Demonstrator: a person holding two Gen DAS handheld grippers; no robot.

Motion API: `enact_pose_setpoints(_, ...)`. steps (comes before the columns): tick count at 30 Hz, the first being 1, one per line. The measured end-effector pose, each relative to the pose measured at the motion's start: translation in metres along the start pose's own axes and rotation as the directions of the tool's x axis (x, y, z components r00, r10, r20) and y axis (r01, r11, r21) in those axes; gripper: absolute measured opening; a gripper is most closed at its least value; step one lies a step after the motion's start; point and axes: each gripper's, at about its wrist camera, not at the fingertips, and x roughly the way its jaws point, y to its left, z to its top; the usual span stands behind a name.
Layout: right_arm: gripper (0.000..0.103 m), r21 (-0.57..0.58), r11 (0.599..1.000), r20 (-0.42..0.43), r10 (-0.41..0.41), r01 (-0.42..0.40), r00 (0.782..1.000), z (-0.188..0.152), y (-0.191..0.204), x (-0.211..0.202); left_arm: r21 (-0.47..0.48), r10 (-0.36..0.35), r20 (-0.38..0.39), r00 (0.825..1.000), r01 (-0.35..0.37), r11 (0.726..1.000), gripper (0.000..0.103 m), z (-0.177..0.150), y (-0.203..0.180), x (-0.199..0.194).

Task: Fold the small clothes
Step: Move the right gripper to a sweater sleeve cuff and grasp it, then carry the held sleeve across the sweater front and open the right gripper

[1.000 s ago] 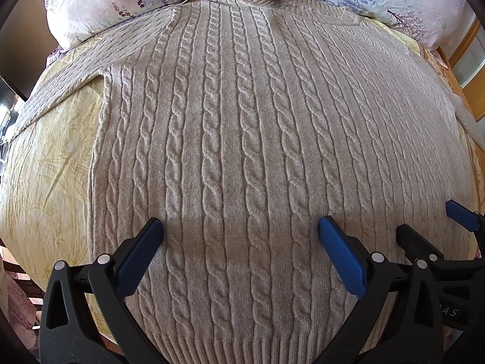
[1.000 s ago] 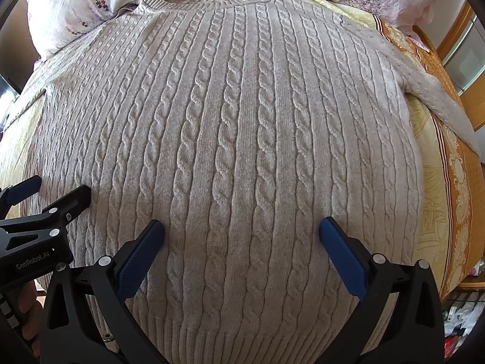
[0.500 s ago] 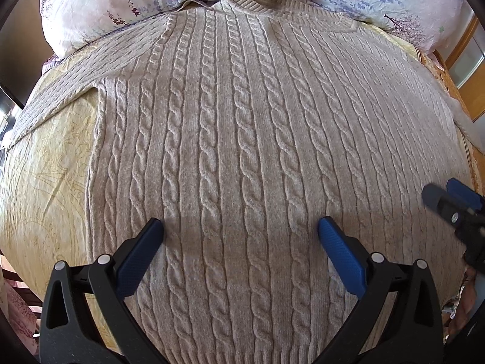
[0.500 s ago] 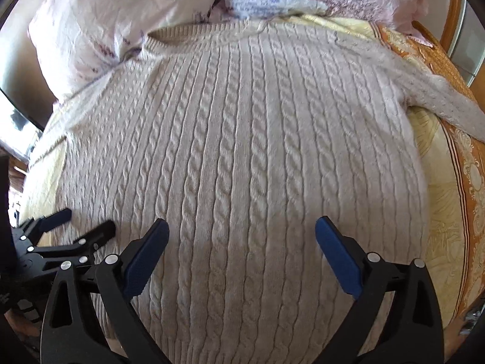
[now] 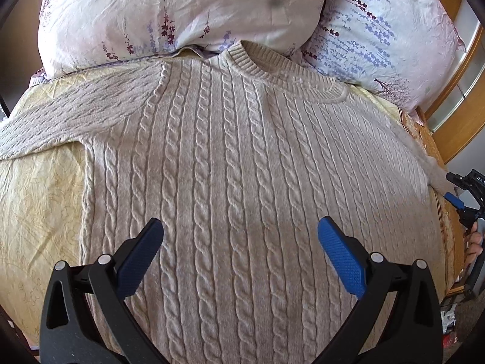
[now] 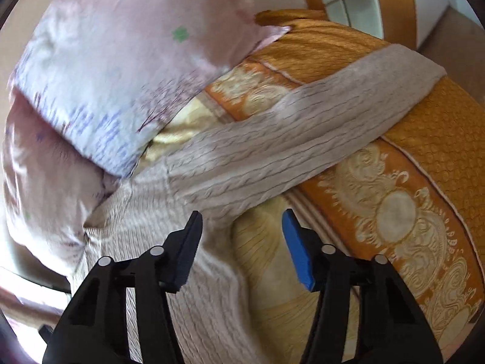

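A beige cable-knit sweater (image 5: pixel 242 166) lies flat, front up, on the bed, collar toward the pillows. Its left sleeve (image 5: pixel 69 118) stretches out to the left. My left gripper (image 5: pixel 239 242) is open and empty above the sweater's lower body. In the right wrist view the sweater's right sleeve (image 6: pixel 303 127) runs out across the orange bed border, and the sweater's side (image 6: pixel 169 206) is below it. My right gripper (image 6: pixel 241 233) is open and empty near the armpit under that sleeve. It also shows in the left wrist view (image 5: pixel 457 197) at the right edge.
Two floral pillows (image 5: pixel 182 12) lie at the head of the bed, touching the collar. The yellow bedspread (image 5: pixel 36 206) has an orange patterned border (image 6: pixel 394 212) on the right. A wooden frame (image 5: pixel 460 91) stands at the far right.
My right gripper has swung right, from over the sweater's body to the right sleeve and armpit. My left gripper has moved up toward the sweater's middle. Both stay open.
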Motion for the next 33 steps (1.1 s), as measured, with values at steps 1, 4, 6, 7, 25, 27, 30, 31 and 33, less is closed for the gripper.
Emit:
enact_pose_setpoints(1,0.047,0.055,0.998,0.016,-0.003,0.002,1.0,0.009,-0.012,-0.001,-0.006,0.001,0.005,1.0,-0.001,1.0,0.101,0.003,0.001,0.001)
enact_pose_setpoints(4,0.041,0.209,0.978,0.05,-0.006,-0.005,0.999,0.026,-0.046,-0.001,-0.029,0.008,0.021,1.0,-0.007,1.0,0.101,0.011,0.007,0.001)
enact_pose_setpoints(6,0.038,0.308,0.951,0.053,-0.008,-0.009,0.999,0.032,-0.068,0.0,-0.045,0.007,0.029,1.0,-0.006,0.999,0.101,0.015,0.012,0.002)
enact_pose_setpoints(7,0.036,0.36,0.933,0.058,-0.011,-0.01,0.998,0.033,-0.08,0.002,-0.054,0.005,0.032,0.999,-0.003,0.999,0.101,0.018,0.014,0.003)
enact_pose_setpoints(25,0.009,0.549,0.807,0.257,0.083,-0.216,0.963,0.046,-0.138,0.008,-0.154,-0.073,-0.026,0.997,0.068,0.986,0.101,0.033,0.027,0.033)
enact_pose_setpoints(27,0.009,0.484,0.824,0.315,0.151,-0.295,0.937,0.048,-0.131,-0.002,-0.158,-0.084,-0.02,0.996,0.08,0.984,0.101,0.034,0.028,0.033)
enact_pose_setpoints(30,0.009,0.345,0.835,0.357,0.305,-0.428,0.883,0.054,-0.104,-0.017,-0.166,-0.097,-0.014,0.995,0.093,0.982,0.101,0.035,0.03,0.033)
enact_pose_setpoints(31,0.009,0.295,0.83,0.355,0.364,-0.473,0.861,0.055,-0.092,-0.022,-0.168,-0.1,-0.012,0.995,0.096,0.981,0.101,0.035,0.03,0.033)
enact_pose_setpoints(33,0.009,0.192,0.814,0.334,0.471,-0.548,0.817,0.056,-0.064,-0.029,-0.17,-0.106,-0.014,0.994,0.102,0.98,0.101,0.036,0.031,0.032)
